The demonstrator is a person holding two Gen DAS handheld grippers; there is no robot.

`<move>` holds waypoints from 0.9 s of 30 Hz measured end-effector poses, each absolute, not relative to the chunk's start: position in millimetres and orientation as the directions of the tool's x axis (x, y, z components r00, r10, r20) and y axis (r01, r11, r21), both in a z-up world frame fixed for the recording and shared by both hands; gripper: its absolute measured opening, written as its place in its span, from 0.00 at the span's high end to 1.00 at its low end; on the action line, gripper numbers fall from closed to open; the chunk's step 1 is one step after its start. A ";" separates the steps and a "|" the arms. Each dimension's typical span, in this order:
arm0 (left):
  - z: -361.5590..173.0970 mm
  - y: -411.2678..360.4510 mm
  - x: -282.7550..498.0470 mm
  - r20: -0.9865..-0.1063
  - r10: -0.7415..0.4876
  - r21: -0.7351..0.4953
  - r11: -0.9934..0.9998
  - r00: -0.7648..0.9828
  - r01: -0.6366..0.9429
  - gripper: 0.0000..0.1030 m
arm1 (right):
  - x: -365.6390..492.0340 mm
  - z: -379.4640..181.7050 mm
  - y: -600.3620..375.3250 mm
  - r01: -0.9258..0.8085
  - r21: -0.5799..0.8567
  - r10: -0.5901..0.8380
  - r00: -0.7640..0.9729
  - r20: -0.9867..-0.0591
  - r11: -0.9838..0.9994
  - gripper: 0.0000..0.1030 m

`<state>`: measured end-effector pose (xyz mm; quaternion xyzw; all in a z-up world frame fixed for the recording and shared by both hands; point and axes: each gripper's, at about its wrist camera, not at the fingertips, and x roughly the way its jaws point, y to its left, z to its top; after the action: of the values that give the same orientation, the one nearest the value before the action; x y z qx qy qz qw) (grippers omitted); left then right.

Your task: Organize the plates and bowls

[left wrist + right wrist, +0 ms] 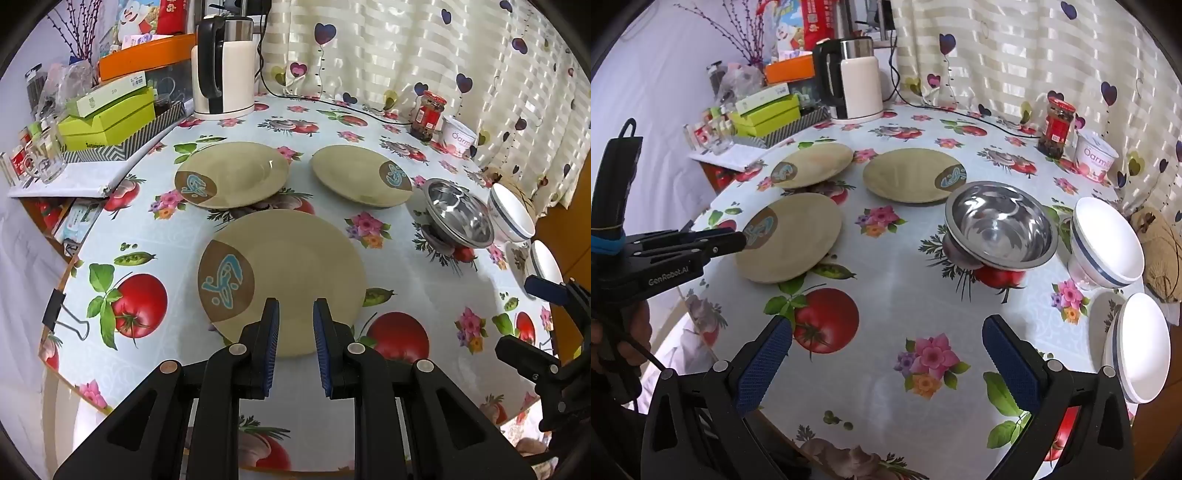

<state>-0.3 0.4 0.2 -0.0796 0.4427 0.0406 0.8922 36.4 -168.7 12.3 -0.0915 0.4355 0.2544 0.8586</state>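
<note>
Three beige plates with a brown-and-blue patch lie on the table: a near plate (284,273) (790,236), a far-left plate (232,173) (812,166) and a far-right plate (362,175) (912,179). A steel bowl (458,214) (1001,225) sits tilted beside a white bowl (511,212) (1106,243); another white bowl (1141,347) lies on its side. My left gripper (295,314) (740,238) is open with a narrow gap, over the near plate's front rim. My right gripper (886,339) is wide open and empty above the tablecloth.
A kettle (223,66) (855,81) with its cord, green boxes (107,118), glass mugs (44,158), a red-lidded jar (1058,125) and a yoghurt tub (1095,157) ring the table's back. A curtain (443,55) hangs behind. A binder clip (59,314) holds the cloth's left edge.
</note>
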 end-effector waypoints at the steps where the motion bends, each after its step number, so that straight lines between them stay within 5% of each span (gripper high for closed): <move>1: 0.3 0.6 -0.7 -0.796 0.002 -0.106 0.984 0.605 -0.143 0.81 | 37.0 12.5 -168.6 -0.516 0.061 0.355 0.493 -0.795 0.854 0.00; 27: -0.3 1.6 -0.5 -0.817 0.012 -0.095 0.983 0.577 -0.154 0.81 | 41.9 14.8 -169.0 -0.508 0.074 0.354 0.481 -0.802 0.858 0.00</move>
<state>-0.5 1.6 -0.3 -0.0780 0.4575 0.0469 0.8845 41.9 -169.0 14.8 -0.0868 0.4429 0.2515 0.8562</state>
